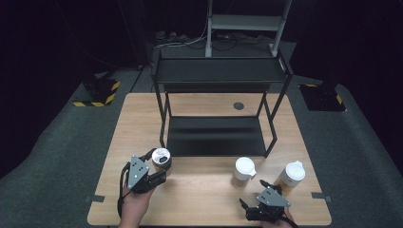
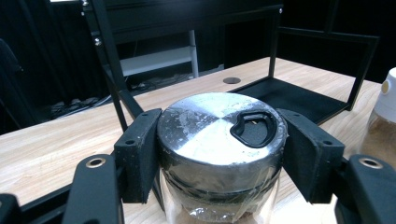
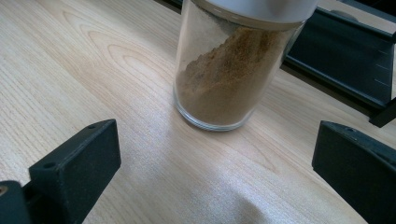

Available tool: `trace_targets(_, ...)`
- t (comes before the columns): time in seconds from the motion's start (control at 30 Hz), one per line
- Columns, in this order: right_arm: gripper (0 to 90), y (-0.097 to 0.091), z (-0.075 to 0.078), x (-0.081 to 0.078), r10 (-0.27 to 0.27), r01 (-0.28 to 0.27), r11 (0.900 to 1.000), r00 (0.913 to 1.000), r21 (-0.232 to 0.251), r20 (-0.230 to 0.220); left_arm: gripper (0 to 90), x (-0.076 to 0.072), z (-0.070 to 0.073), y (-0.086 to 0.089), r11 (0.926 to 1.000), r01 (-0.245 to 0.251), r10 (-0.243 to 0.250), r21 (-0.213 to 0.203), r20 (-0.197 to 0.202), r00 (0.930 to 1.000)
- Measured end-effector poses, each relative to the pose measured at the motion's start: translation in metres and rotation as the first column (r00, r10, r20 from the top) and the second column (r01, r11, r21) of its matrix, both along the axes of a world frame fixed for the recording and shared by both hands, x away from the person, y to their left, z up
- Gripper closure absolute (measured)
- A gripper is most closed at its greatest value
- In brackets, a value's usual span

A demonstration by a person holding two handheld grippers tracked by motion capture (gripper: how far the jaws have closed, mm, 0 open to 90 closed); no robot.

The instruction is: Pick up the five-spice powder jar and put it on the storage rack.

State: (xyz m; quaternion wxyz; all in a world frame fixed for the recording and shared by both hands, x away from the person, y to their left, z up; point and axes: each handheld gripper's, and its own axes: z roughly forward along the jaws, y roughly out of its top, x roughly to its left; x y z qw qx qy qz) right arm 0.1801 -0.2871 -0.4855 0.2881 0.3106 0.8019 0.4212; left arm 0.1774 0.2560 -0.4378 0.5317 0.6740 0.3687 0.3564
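gripping silver-lidded jar (image 2: 219,140) with left gripper (image 2: 222,154), pads pressed on both sides of lid, jar upright on wooden table (image 1: 204,199) just in front of black shelf rack (image 1: 216,135), near its front left leg. lid foil-wrapped, black flip tab on top. right gripper (image 3: 212,163) spread wide, holding nothing, hovering low over table, pointed at white-capped jar (image 3: 229,65) with brown powder, not touching. second white-capped jar (image 1: 292,175) standing to the right, apart from the first.
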Motion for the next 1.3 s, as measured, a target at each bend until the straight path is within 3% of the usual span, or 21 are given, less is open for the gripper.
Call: trace_targets(1.3, 0.2, -0.001, 0.000, 0.000, 0.001, -0.001, 1.0000, 1.0000, 0.009, -0.004, 34.5, 0.020, 0.008, -0.031, 0.9987, 0.050, -0.050, 0.000, -0.019, 0.9986)
